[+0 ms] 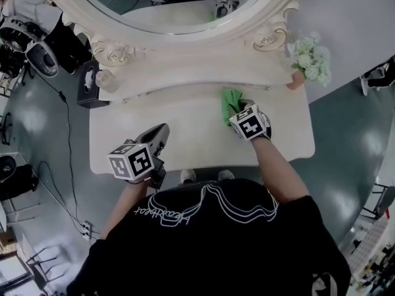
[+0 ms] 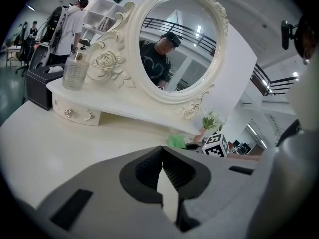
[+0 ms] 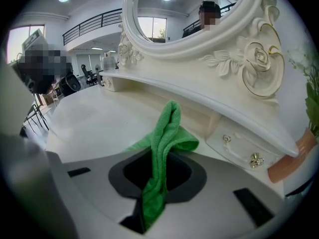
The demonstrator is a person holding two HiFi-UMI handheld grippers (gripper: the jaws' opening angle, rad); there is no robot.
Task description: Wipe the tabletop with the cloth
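Observation:
A green cloth (image 1: 231, 102) lies bunched on the cream tabletop (image 1: 185, 128), near the raised back shelf. My right gripper (image 1: 242, 108) is shut on the cloth (image 3: 162, 153), which runs up between its jaws and folds over ahead of them. My left gripper (image 1: 159, 134) hovers over the front left of the tabletop, with its jaws shut and nothing between them (image 2: 162, 159). From the left gripper view the cloth (image 2: 177, 142) and the right gripper's marker cube (image 2: 216, 145) show to the right.
An ornate oval mirror (image 1: 179, 17) rises behind the shelf. A glass bottle (image 1: 105, 80) and a black tissue box (image 1: 90, 85) stand at the left, a flower pot (image 1: 307, 63) at the right. Small drawers (image 3: 244, 151) sit under the shelf. A cable (image 1: 66, 140) runs across the floor at left.

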